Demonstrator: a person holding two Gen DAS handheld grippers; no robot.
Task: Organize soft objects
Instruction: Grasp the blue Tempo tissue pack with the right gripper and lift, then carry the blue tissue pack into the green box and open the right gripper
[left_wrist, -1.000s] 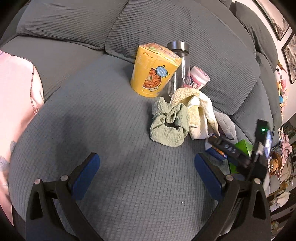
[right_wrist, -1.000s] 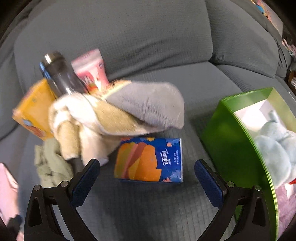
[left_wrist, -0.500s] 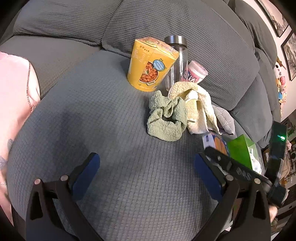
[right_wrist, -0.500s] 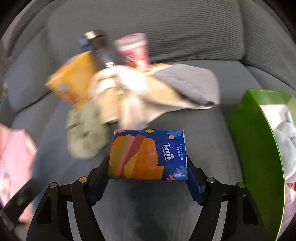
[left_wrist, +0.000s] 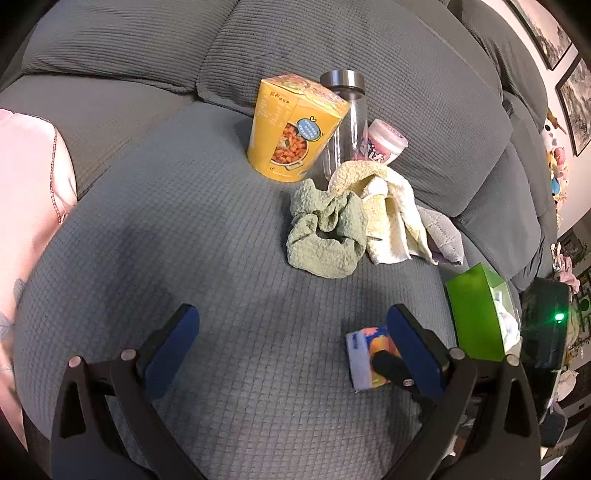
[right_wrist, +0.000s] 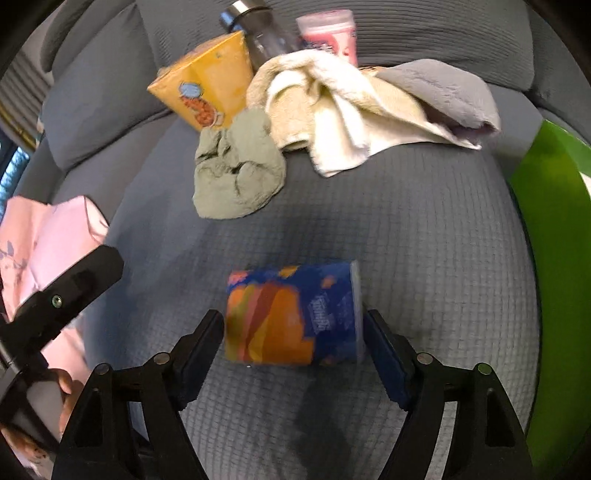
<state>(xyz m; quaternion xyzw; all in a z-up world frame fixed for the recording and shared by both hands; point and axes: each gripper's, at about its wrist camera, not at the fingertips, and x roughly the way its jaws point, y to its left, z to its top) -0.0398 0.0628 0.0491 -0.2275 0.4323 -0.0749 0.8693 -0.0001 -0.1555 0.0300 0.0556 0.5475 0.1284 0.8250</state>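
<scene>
1. Two grippers are at work over a grey sofa (left_wrist: 184, 221). The left gripper (left_wrist: 291, 317) hangs with its jaws spread wide and nothing between them but bare seat. A pink garment (left_wrist: 26, 184) on the person lies far off its left jaw.
2. Ahead of the left jaws stand the hard things: a yellow carton (left_wrist: 291, 125), a bottle (left_wrist: 343, 122) and a pink cup (left_wrist: 384, 142). None of them has shifted.
3. Just in front of those, and still in one heap, lie the green cloth (right_wrist: 236, 173), the cream towel (right_wrist: 332, 107) and the grey cloth (right_wrist: 443, 92). They are well ahead of both pairs of jaws.
4. What changed is the tissue pack (right_wrist: 295, 314). A second ago it lay ahead of the wide right gripper (right_wrist: 293, 321), just below the towel heap. Half a second ago the pads were clenched on its two ends. Now it sits between those jaws, well short of the heap and close beside the left gripper's right jaw.
5. The right jaws are opening. The pack is between them, and the pads seem to be just leaving its ends, so I judge it released.
6. Off the right jaw stands the green box (right_wrist: 546, 192), probably the bin for soft things. The pack has not gone in, so that step is still open, as are all three cloths.
</scene>
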